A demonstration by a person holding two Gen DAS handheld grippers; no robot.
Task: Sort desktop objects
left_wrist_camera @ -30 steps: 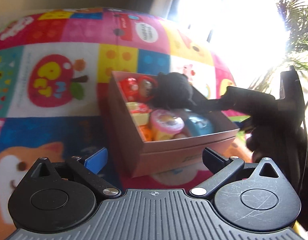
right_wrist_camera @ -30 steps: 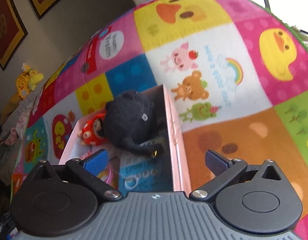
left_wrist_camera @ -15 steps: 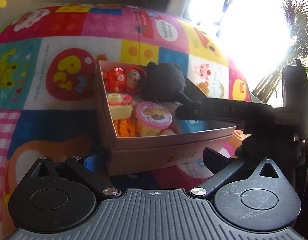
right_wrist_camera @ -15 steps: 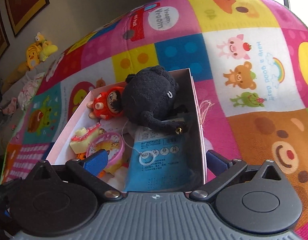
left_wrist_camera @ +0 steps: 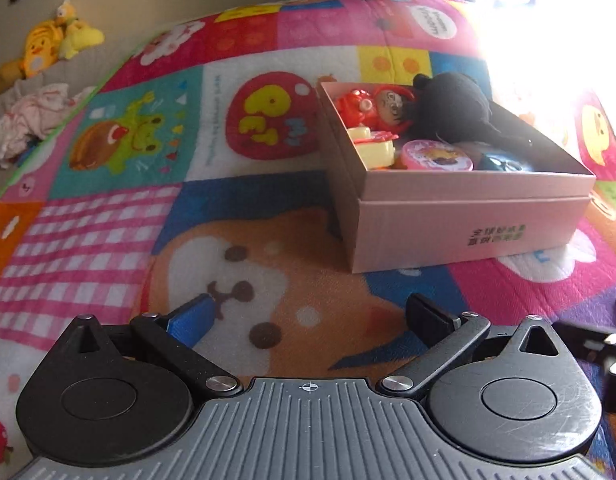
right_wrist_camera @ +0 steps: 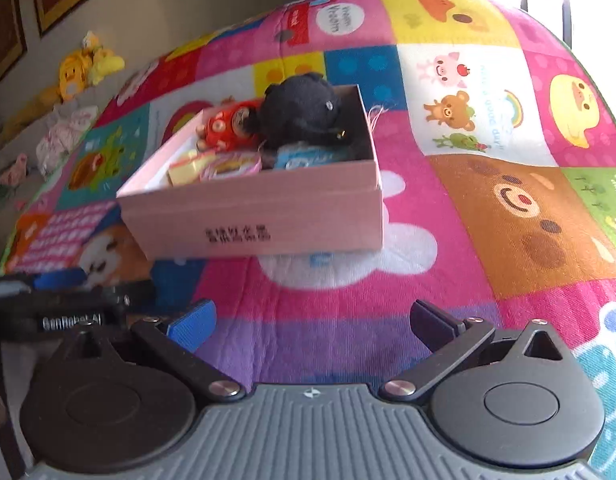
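**Two empty grippers, one full box**

Both held low over the patterned mat [right_wrist_camera: 447, 208], near edge first: left gripper [left_wrist_camera: 309, 318] with fingers spread wide, nothing between them; right gripper [right_wrist_camera: 311, 320] likewise spread and empty. Just beside the right gripper's blue pad, part of the other tool visible at the left border.

Further out, resting on the mat well clear of both sets of fingers: pink box [right_wrist_camera: 260, 216], lid off, upright. Inside, toward the front wall, a yellow toy [left_wrist_camera: 373, 150], a round pink tin [left_wrist_camera: 435, 156] and a blue packet [right_wrist_camera: 304, 158]; at the back, a red doll [left_wrist_camera: 373, 108] touching a black plush [right_wrist_camera: 304, 114] that rises above the rim.

No loose items seen on the mat around the box, so sorting judged finished or nearly so. Best handling of this step: keep both grippers wide and level, scan the mat for strays hidden past the box, avoid nudging the box wall, press the plush down only if a lid must fit.

Farthest off, yellow stuffed toys [right_wrist_camera: 88, 68] against the wall.
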